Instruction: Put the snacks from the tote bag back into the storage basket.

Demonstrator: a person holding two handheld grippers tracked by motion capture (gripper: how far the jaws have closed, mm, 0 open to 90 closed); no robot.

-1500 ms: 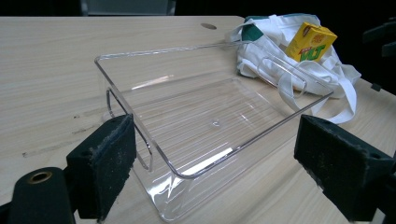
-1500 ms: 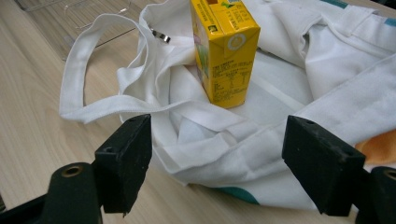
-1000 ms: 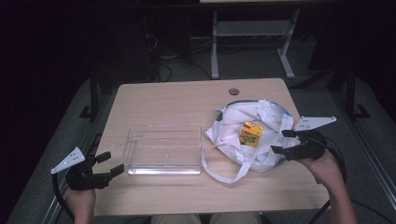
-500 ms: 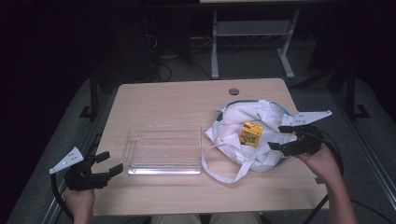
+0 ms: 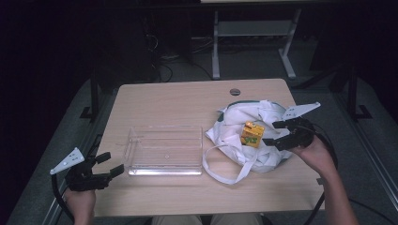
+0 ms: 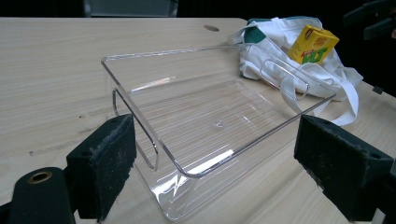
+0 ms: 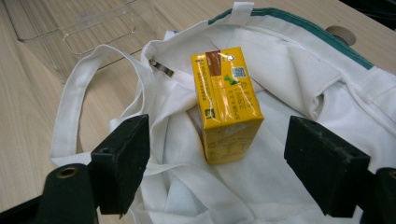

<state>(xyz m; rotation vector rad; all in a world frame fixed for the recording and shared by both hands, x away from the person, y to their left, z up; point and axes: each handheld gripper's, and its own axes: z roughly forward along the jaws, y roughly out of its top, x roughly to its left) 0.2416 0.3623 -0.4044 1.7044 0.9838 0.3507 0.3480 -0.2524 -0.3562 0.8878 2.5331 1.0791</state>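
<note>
A yellow drink carton (image 5: 252, 134) (image 7: 227, 108) (image 6: 312, 44) rests on a crumpled white cloth bag (image 5: 248, 140) (image 7: 299, 93) (image 6: 280, 51) with green trim, on the table's right half. My right gripper (image 5: 276, 132) (image 7: 219, 172) is open, its jaws standing wide on either side of the carton's near end, not touching it. A clear plastic tray (image 5: 165, 169) (image 6: 140, 116) lies empty at the middle of the table. My left gripper (image 5: 108, 164) (image 6: 215, 177) is open at the table's front left corner, facing the tray's near corner.
The wooden table (image 5: 178, 101) has a round cable hole (image 5: 235, 92) at the back. The bag's long straps (image 5: 225, 173) loop toward the front edge beside the tray. A metal desk frame (image 5: 253, 33) stands on the dark floor behind.
My right gripper has moved left over the bag toward the carton. The left gripper has shifted slightly at the table's front left corner.
</note>
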